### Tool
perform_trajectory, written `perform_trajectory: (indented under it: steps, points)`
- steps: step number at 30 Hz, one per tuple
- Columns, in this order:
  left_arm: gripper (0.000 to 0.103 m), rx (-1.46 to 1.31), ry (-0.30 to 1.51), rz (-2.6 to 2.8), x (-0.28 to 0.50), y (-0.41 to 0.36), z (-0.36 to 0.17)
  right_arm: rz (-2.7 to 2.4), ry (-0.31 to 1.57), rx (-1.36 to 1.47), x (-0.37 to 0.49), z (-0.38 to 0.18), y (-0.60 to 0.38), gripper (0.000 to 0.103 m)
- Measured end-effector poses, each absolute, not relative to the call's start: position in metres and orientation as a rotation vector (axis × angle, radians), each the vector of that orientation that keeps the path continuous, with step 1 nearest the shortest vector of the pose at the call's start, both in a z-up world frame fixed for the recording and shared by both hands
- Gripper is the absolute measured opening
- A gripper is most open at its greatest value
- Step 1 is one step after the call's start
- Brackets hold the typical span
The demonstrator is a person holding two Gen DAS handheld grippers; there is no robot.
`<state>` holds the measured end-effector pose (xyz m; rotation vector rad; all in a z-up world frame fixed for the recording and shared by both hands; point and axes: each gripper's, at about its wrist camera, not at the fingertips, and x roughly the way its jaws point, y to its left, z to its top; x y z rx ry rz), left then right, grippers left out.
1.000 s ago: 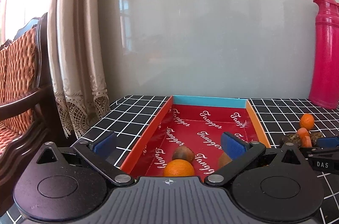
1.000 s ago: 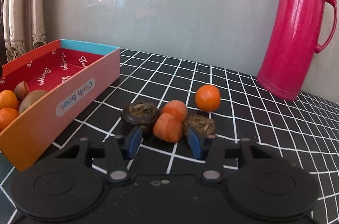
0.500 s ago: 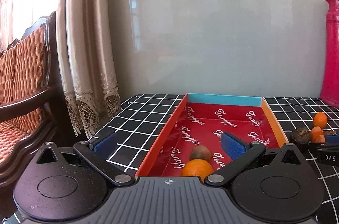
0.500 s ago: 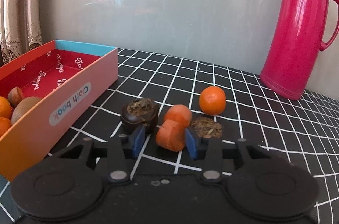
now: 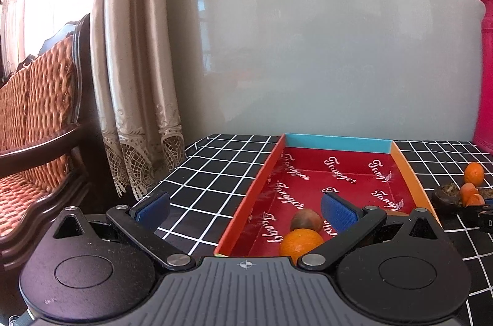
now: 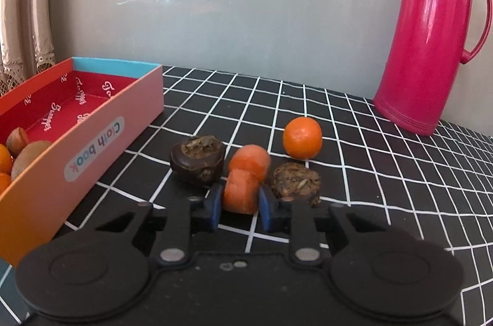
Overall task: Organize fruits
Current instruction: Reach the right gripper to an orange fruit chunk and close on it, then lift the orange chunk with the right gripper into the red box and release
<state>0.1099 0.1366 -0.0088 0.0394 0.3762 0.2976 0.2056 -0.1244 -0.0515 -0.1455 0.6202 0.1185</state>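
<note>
Right gripper clamps the near orange piece; left gripper gapes empty. Next: lift it left into the box.

The table is black with a white grid. The box is red inside with white script, its walls orange, pink and light blue — a white label on the pink side. The flask is bright pink. The loose fruit is orange; two dark brown ones sit nearby. The fingers carry blue pads on black. The curtain is beige — lace-edged.
</note>
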Motion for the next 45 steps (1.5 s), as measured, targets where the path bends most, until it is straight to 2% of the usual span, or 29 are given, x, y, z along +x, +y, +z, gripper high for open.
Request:
perform_trajectory:
  steps: [9, 11, 17, 21, 22, 23, 27, 30, 31, 45]
  points:
    - [0.103, 0.027, 0.374, 0.319, 0.105, 0.144, -0.009, 0.138, 0.577, -0.147, 0.194, -0.036, -0.119, 0.022]
    - [0.103, 0.025, 0.375, 0.325, 0.105, 0.146, -0.010, 0.140, 0.566, -0.152, 0.191, -0.032, -0.116, 0.015]
    - [0.103, 0.008, 0.384, 0.342, 0.102, 0.156, -0.011, 0.139, 0.562, -0.176, 0.187, -0.028, -0.111, 0.014]
    - [0.103, -0.001, 0.380, 0.346, 0.101, 0.158, -0.010, 0.136, 0.573, -0.202, 0.184, -0.037, -0.116, 0.021]
    - [0.103, -0.005, 0.378, 0.344, 0.102, 0.159, -0.010, 0.133, 0.575, -0.207, 0.184, -0.038, -0.117, 0.028]
    - [0.103, -0.005, 0.379, 0.340, 0.102, 0.159, -0.010, 0.133, 0.584, -0.215, 0.185, -0.039, -0.117, 0.030]
    - [0.103, 0.007, 0.378, 0.330, 0.104, 0.154, -0.010, 0.135, 0.594, -0.237, 0.182, -0.043, -0.116, 0.030]
    - [0.103, 0.009, 0.382, 0.324, 0.106, 0.152, -0.011, 0.143, 0.585, -0.263, 0.173, -0.044, -0.114, 0.043]
    - [0.103, 0.011, 0.382, 0.323, 0.108, 0.152, -0.010, 0.142, 0.583, -0.278, 0.171, -0.044, -0.113, 0.044]
    - [0.103, 0.024, 0.387, 0.290, 0.111, 0.139, -0.011, 0.090, 0.649, -0.195, 0.179, -0.053, -0.143, 0.046]
